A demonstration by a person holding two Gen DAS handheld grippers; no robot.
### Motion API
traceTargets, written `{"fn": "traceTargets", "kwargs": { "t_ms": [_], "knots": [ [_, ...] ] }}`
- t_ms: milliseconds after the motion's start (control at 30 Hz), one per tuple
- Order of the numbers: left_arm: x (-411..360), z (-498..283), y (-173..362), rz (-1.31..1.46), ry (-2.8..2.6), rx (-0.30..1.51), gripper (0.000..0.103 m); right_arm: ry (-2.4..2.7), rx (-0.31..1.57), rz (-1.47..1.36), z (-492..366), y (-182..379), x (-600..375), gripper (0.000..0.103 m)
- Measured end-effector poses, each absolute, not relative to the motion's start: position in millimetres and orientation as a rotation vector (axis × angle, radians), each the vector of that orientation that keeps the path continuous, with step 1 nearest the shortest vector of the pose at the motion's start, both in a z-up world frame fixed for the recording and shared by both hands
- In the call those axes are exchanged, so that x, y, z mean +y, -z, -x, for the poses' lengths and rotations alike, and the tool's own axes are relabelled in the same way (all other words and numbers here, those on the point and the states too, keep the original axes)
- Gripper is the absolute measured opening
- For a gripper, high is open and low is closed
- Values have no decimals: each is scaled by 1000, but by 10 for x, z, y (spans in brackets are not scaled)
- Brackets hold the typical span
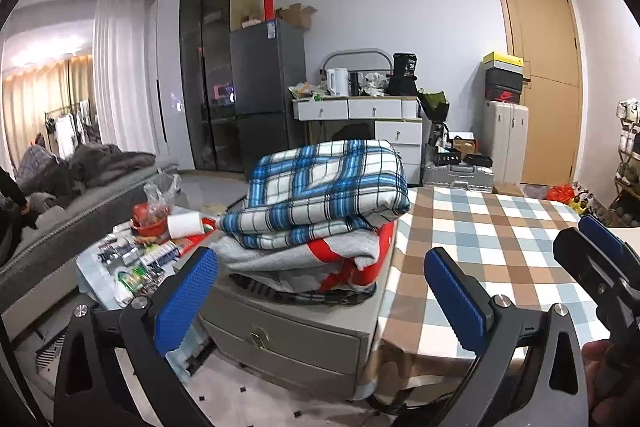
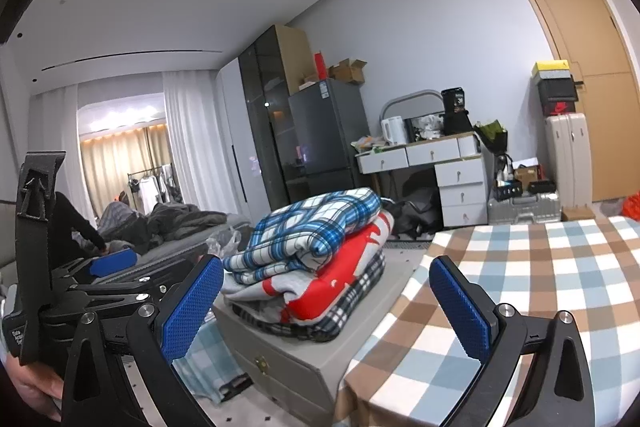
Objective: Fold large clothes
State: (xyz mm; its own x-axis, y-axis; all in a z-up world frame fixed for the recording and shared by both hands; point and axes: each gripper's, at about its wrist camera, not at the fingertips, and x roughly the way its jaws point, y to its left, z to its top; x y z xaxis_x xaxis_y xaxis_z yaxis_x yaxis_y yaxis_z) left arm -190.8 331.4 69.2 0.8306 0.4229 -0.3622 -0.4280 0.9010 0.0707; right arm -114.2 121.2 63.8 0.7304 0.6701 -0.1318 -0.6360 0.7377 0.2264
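Observation:
A stack of folded clothes lies on a grey drawer cabinet (image 1: 288, 339). On top is a blue plaid piece (image 1: 320, 187), with a red and grey garment (image 1: 344, 263) under it. The right wrist view shows the blue plaid piece (image 2: 312, 231), the red and grey garment (image 2: 340, 283) and a black plaid layer (image 2: 348, 311) at the bottom. My left gripper (image 1: 322, 299) is open and empty, just short of the stack. My right gripper (image 2: 328, 307) is also open and holds nothing. Each gripper shows in the other's view: the right gripper (image 1: 588, 239) and the left gripper (image 2: 114, 263).
A table with a brown, blue and white checked cloth (image 1: 500, 247) adjoins the cabinet on the right. A low table of clutter (image 1: 136, 259) and a grey sofa (image 1: 80, 195) lie left. A fridge (image 1: 268, 87), a white desk (image 1: 360, 111), suitcases (image 1: 504, 139) and a door (image 1: 548, 75) line the far wall.

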Motion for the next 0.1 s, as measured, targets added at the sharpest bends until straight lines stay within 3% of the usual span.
{"fn": "traceTargets", "kwargs": {
  "t_ms": [100],
  "knots": [
    [3297, 1903, -666, 6, -448, 380, 101, -717, 211, -167, 1136, -631, 1211, 103]
  ]
}}
